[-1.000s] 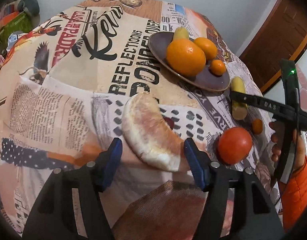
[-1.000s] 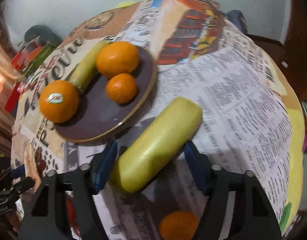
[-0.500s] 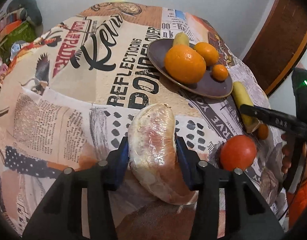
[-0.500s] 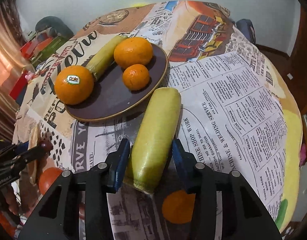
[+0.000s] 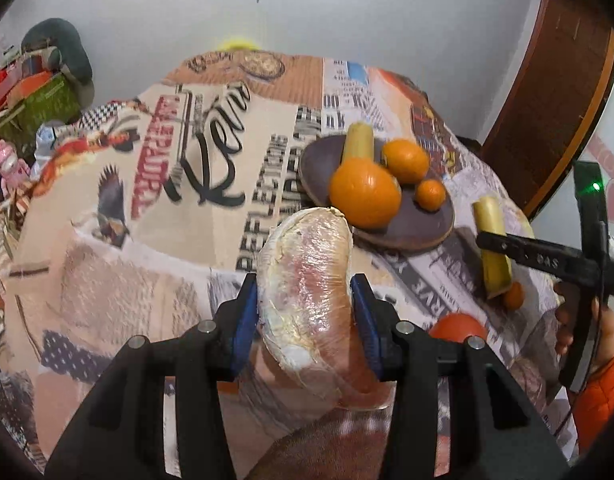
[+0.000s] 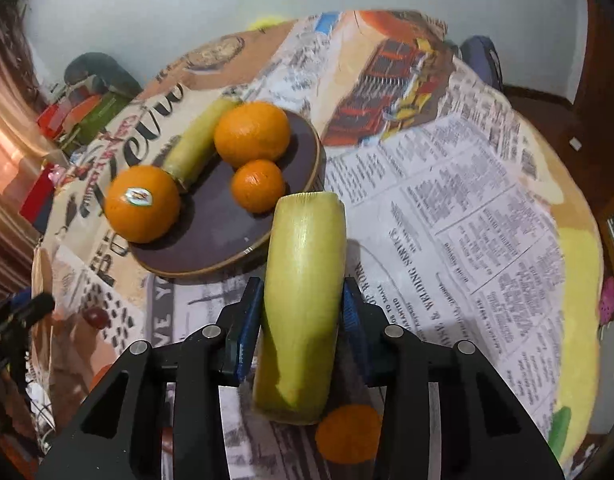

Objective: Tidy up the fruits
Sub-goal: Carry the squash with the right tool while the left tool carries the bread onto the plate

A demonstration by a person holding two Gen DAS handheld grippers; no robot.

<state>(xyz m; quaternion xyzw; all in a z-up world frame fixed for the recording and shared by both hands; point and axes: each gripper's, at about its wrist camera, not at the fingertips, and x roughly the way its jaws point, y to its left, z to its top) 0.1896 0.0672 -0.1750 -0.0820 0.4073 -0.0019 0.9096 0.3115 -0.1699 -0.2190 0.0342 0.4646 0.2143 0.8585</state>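
Observation:
My left gripper is shut on a plastic-wrapped fruit wedge and holds it lifted above the table. My right gripper is shut on a pale yellow-green stalk piece, lifted beside the plate. The dark round plate holds a large orange with a sticker, a second orange, a small mandarin and another stalk piece. The plate also shows in the left wrist view. The right gripper with its stalk piece shows at the right of the left wrist view.
A red tomato and a small mandarin lie on the newspaper-print tablecloth near the right side. A mandarin lies under my right gripper. Boxes and toys stand beyond the table's left edge. A wooden door frame is at right.
Both grippers closed on their items and lifted them: the left raised the wrapped wedge, the right raised the stalk piece and turned it upright in view.

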